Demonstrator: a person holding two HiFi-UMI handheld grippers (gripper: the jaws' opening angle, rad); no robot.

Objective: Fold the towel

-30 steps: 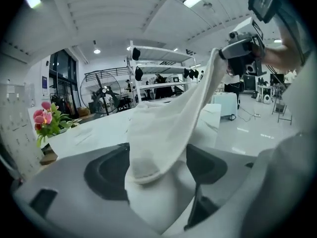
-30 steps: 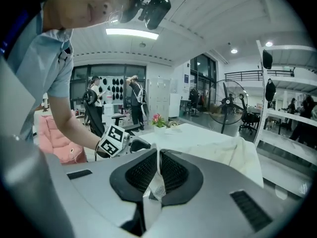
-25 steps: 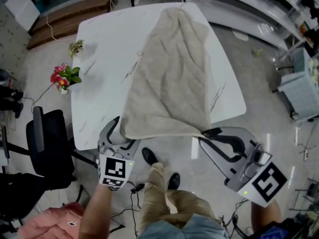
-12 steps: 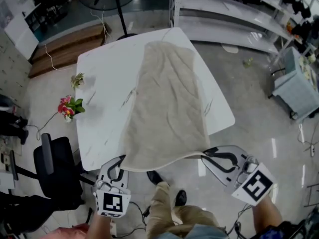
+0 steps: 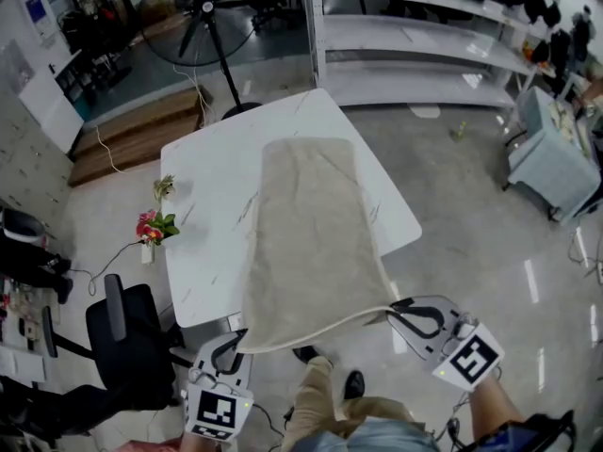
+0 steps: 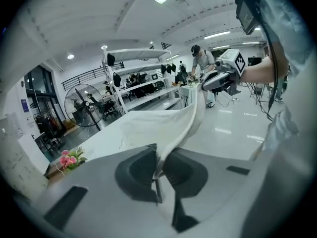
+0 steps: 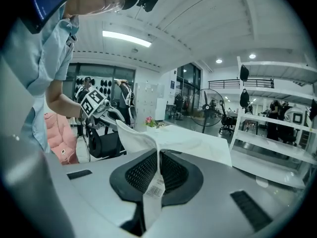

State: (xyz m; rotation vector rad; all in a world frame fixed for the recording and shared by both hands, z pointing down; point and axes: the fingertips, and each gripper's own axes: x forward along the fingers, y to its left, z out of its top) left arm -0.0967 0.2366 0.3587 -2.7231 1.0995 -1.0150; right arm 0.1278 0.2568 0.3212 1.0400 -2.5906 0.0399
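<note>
The towel (image 5: pixel 311 234) lies lengthwise on the table (image 5: pixel 203 205), its near edge hanging in the air past the table's edge. The left gripper (image 5: pixel 240 344) and right gripper (image 5: pixel 399 307) each have jaws clamped on a near corner

Towel (image 5: pixel 311 243) is reading as matt beige cloth, softly rough. Worktop (image 5: pixel 212 224) is shining smooth white, grey-veined like marble. Floor (image 5: pixel 471 205) is reflecting lamps, glossy. Left hand-held gripper (image 5: pixel 243 339) and right hand-held gripper (image 5: pixel 396 309) are showing matt grey plastic. Towel's label (image 7: pixel 155 186) is looking papery.
</note>
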